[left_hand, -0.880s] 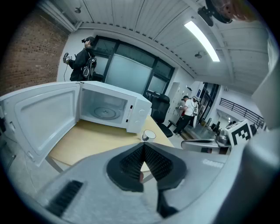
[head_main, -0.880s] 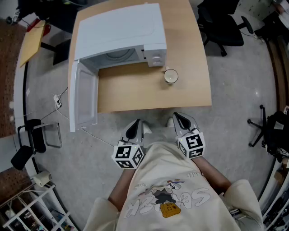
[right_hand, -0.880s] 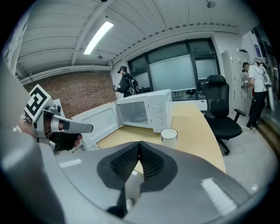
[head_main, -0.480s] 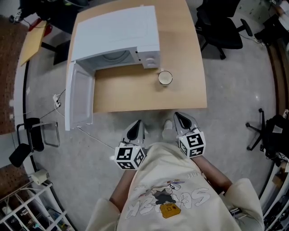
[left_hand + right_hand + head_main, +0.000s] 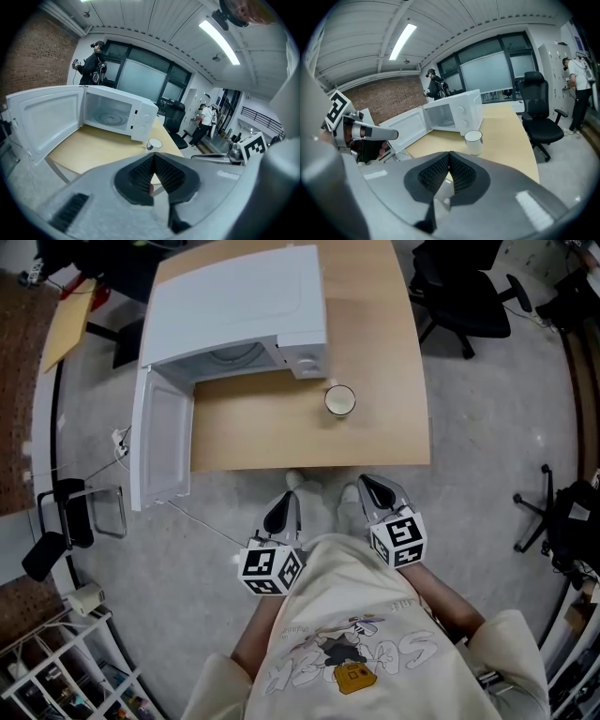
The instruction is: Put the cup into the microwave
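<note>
the task looks to be at its very start: the cup (image 5: 339,400) stands upright on the bench (image 5: 281,442), just in front of the right end of the microwave (image 5: 234,306) by its control panel, and nothing touches it. the one thing already in place is the microwave's door (image 5: 161,442), which hangs wide open to the left past the bench edge. the left gripper view shows the cavity (image 5: 110,115) with nothing in it but its glass plate. what is left, as i judge it, is all of the handling: reach the cup, take hold of it, carry it left round the front of the oven and set it inside. the left gripper (image 5: 284,505) and the right gripper (image 5: 372,488) are both held close to the person's body, on the near side of the bench edge and well apart from the cup. the left gripper's fingers (image 5: 140,174) are closed tip to tip with nothing between them, and the cup shows beyond their tips, far off on the bench. the right gripper's fingers (image 5: 461,174) are likewise pressed together and empty, and they point toward the cup and the open oven. the right gripper is the nearer of the two to the cup, so it seems the likelier one to make the grasp, and its fingers would have to open first.
</note>
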